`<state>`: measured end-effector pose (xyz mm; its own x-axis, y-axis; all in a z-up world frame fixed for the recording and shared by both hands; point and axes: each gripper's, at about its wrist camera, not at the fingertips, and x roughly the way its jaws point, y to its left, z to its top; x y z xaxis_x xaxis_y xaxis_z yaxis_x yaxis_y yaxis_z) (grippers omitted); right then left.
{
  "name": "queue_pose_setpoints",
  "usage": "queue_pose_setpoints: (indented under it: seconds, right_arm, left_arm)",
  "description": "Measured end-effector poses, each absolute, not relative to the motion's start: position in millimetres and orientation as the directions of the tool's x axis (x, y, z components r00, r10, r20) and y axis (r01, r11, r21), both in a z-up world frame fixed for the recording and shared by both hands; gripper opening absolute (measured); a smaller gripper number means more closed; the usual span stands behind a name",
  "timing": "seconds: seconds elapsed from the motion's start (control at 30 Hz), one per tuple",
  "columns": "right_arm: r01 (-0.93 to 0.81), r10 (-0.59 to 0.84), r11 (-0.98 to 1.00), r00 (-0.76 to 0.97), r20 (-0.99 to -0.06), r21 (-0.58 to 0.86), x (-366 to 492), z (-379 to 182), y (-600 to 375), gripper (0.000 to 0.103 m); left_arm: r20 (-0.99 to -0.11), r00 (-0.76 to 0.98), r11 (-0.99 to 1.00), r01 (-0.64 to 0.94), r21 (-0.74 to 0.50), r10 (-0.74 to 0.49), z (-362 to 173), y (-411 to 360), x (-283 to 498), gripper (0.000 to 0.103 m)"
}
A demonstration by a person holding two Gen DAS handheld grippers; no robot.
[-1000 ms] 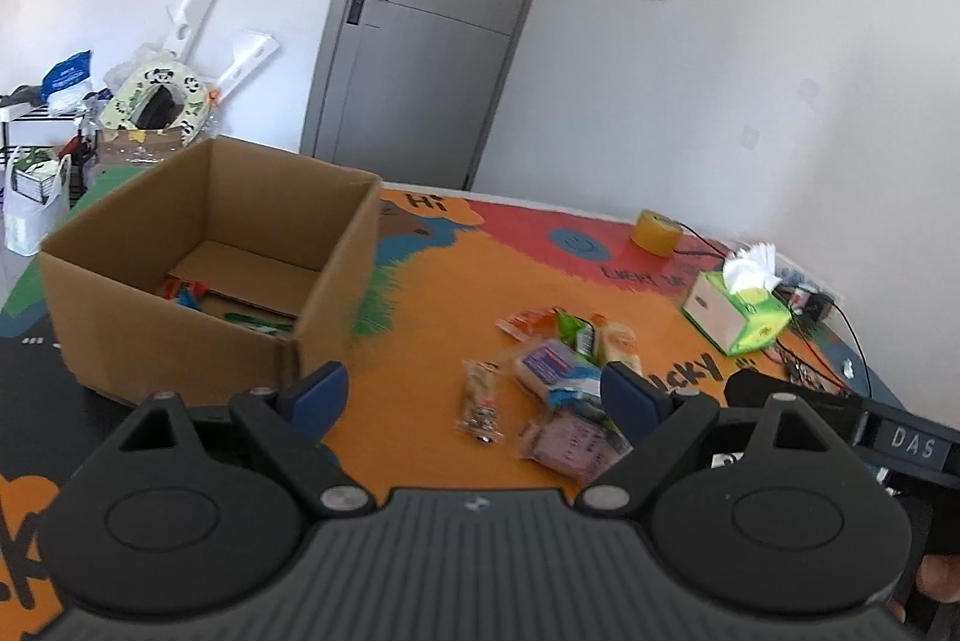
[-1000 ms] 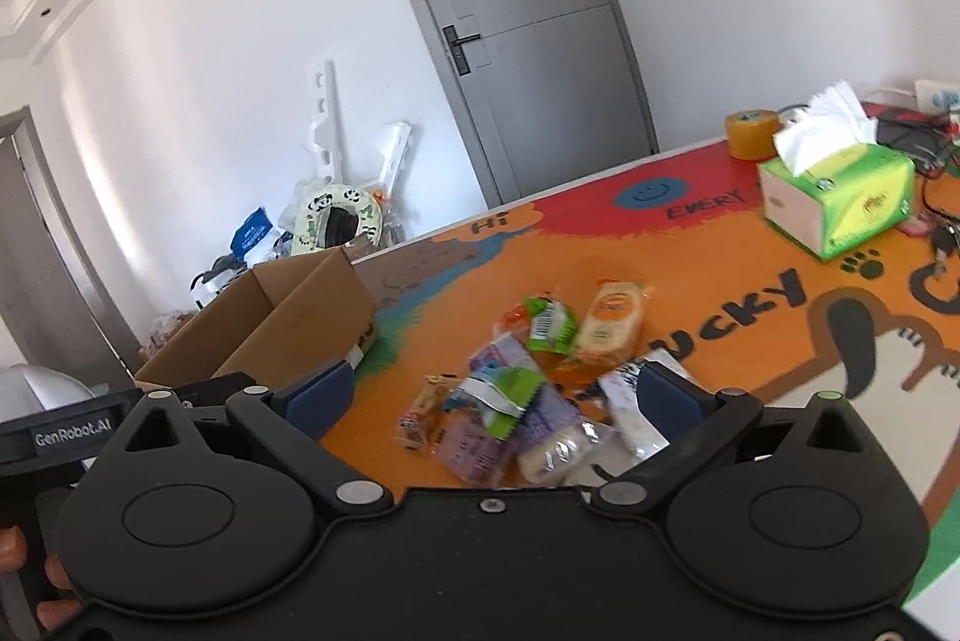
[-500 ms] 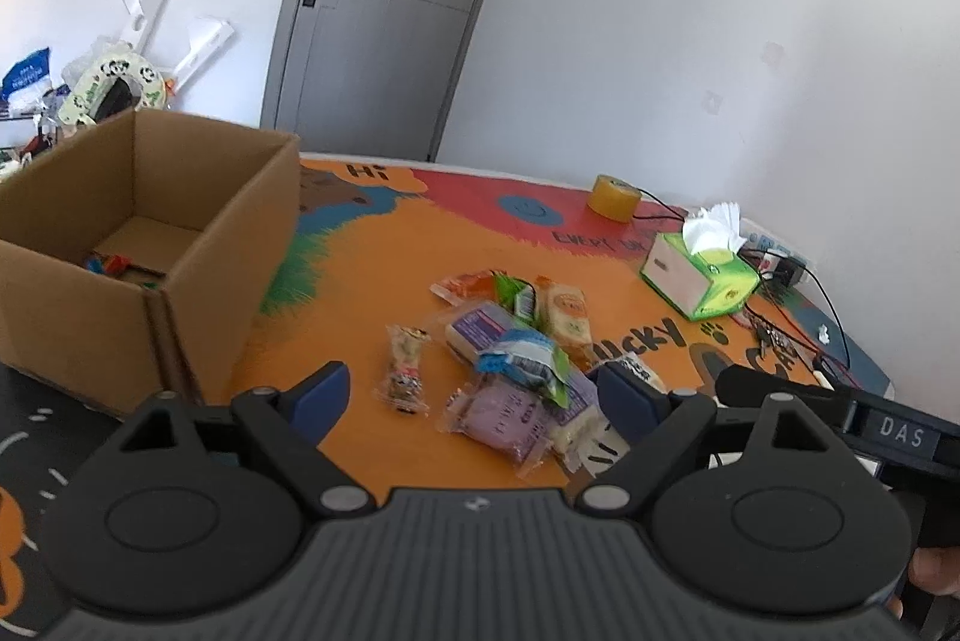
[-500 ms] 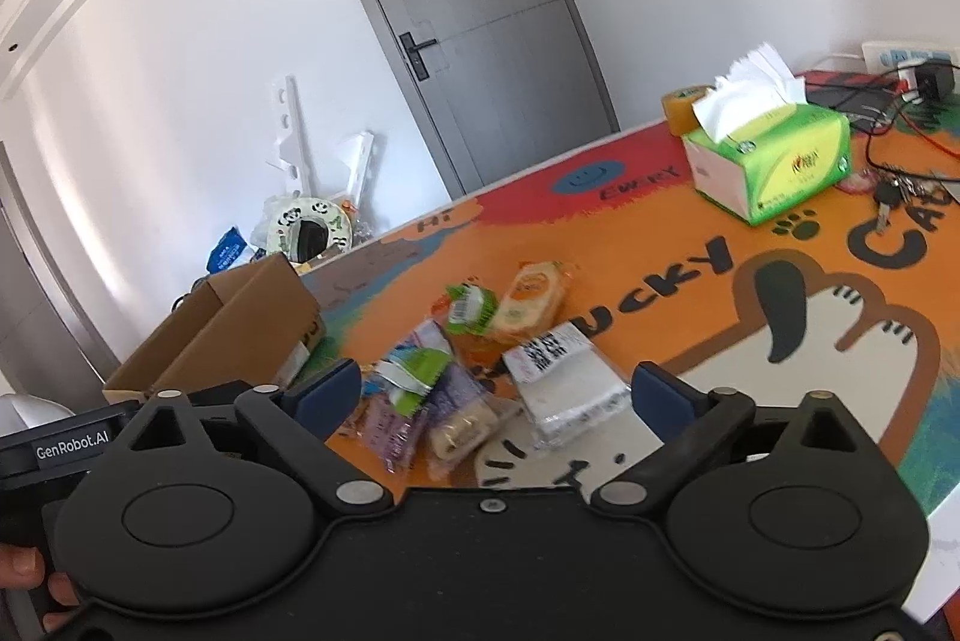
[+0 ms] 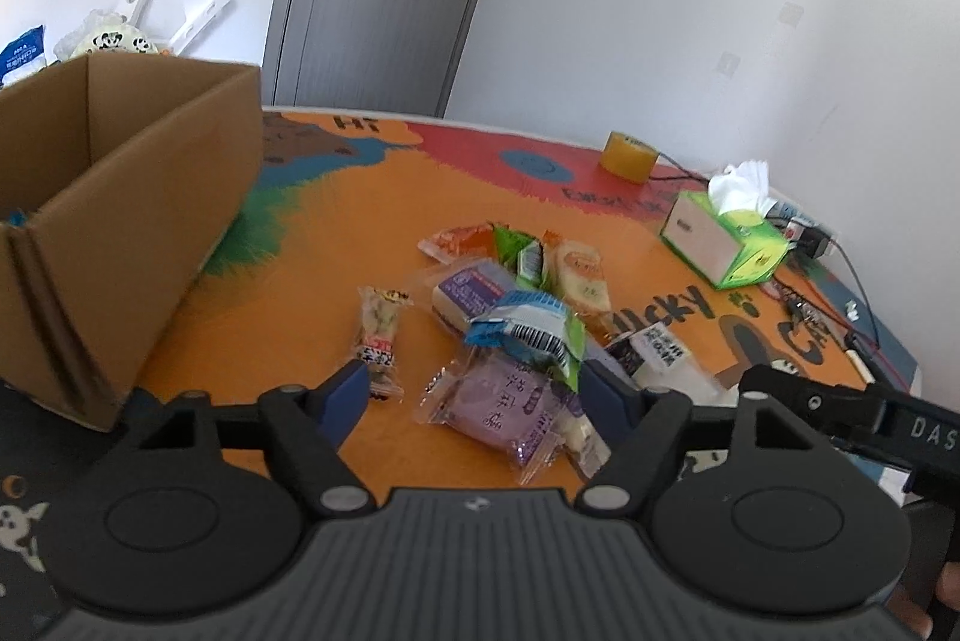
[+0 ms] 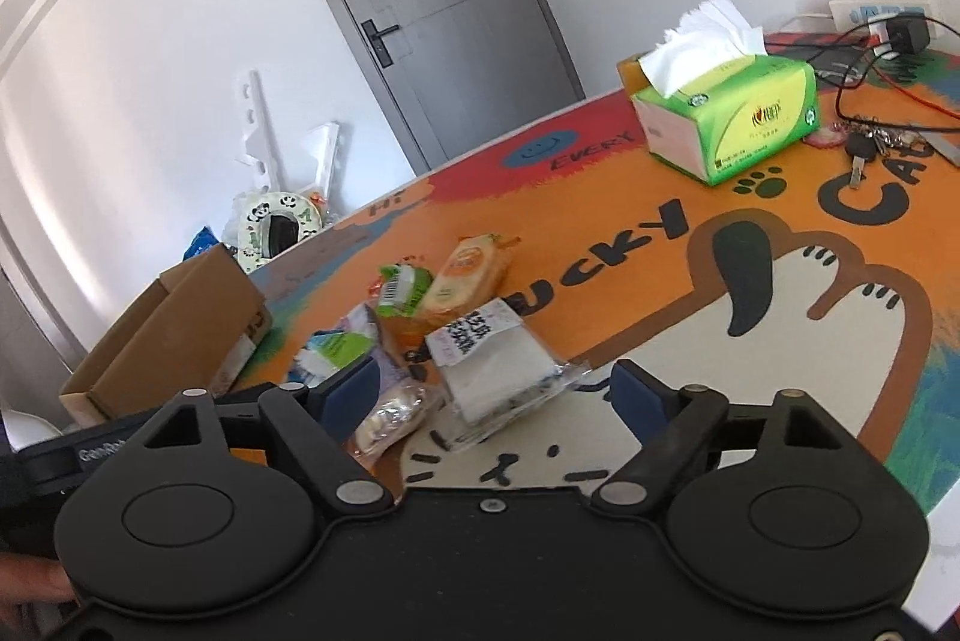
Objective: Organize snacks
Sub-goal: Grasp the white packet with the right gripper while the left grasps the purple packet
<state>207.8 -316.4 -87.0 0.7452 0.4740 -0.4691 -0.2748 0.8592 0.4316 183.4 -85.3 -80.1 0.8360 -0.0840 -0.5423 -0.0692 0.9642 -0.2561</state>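
A pile of wrapped snacks lies on the orange cartoon table mat (image 5: 336,233). In the left wrist view my left gripper (image 5: 477,389) is open and empty, just short of a purple packet (image 5: 501,401), with a blue-green packet (image 5: 528,326) behind it and a slim nut bar (image 5: 381,329) to the left. An open cardboard box (image 5: 138,197) stands at the left. In the right wrist view my right gripper (image 6: 498,389) is open and empty, close to a white packet (image 6: 492,371); a yellow packet (image 6: 465,272) and a green packet (image 6: 402,287) lie beyond. The box also shows there (image 6: 174,335).
A green tissue box (image 6: 729,113) stands at the right of the table, with keys (image 6: 864,149), cables and a charger (image 6: 906,32) behind it. A roll of yellow tape (image 5: 627,155) sits at the far edge. A grey door and clutter on the floor lie beyond the table.
Both grippers have moved forward and down toward the snack pile, which now looks larger and closer. The box has slid to the left in both views. Both stay open.
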Motion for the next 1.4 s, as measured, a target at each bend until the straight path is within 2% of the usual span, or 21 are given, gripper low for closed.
queue_pose_setpoints:
  seconds: [0.23, 0.5, 0.57, 0.63, 0.7, 0.97, 1.13, 1.27, 1.33, 1.4]
  right_arm:
    - [-0.277, 0.479, 0.858, 0.736, -0.478, 0.433, 222.6, -95.9, -314.5, 0.083]
    - [-0.299, 0.487, 0.859, 0.728, -0.483, 0.415, 236.1, -100.8, -302.6, 0.083]
    - [-0.299, 0.472, 0.87, 0.735, -0.487, 0.393, 239.1, -100.9, -297.8, 0.083]
    - [-0.3, 0.463, 0.877, 0.741, -0.487, 0.376, 243.0, -101.3, -294.7, 0.083]
    - [-0.296, 0.452, 0.883, 0.747, -0.488, 0.365, 246.9, -102.0, -292.9, 0.083]
    - [-0.304, 0.436, 0.893, 0.766, -0.472, 0.332, 259.0, -98.1, -282.1, 0.084]
    - [-0.32, 0.448, 0.891, 0.736, -0.507, 0.323, 265.5, -105.2, -272.6, 0.083]
    - [-0.304, 0.432, 0.9, 0.721, -0.541, 0.313, 263.2, -106.3, -274.1, 0.072]
    - [-0.31, 0.411, 0.911, 0.723, -0.555, 0.271, 257.3, -106.1, -271.3, 0.059]
    - [-0.308, 0.406, 0.914, 0.724, -0.558, 0.265, 250.8, -105.8, -273.5, 0.052]
  left_arm:
    - [-0.569, 0.818, 0.971, -0.066, -0.231, -0.08, -93.8, -90.3, 199.7, 0.068]
    - [-0.576, 0.814, 0.973, -0.068, -0.22, -0.073, -99.4, -89.9, 207.1, 0.067]
    - [-0.577, 0.814, 0.978, -0.06, -0.199, -0.068, -99.9, -91.9, 205.4, 0.064]
    - [-0.577, 0.815, 0.98, -0.063, -0.186, -0.057, -100.5, -92.2, 204.7, 0.051]
    - [-0.581, 0.813, 0.981, -0.073, -0.179, -0.046, -100.4, -90.3, 203.9, 0.043]
    - [-0.584, 0.809, 0.973, -0.073, -0.22, -0.071, -97.5, -78.2, 197.2, 0.035]
    - [-0.581, 0.811, 0.969, -0.081, -0.234, -0.072, -94.4, -73.8, 193.3, 0.031]
    - [-0.577, 0.814, 0.966, -0.089, -0.244, -0.071, -91.8, -70.5, 189.8, 0.028]
    - [-0.575, 0.815, 0.964, -0.091, -0.249, -0.071, -90.9, -68.8, 188.3, 0.028]
    - [-0.573, 0.816, 0.962, -0.092, -0.255, -0.073, -90.4, -67.7, 185.9, 0.026]
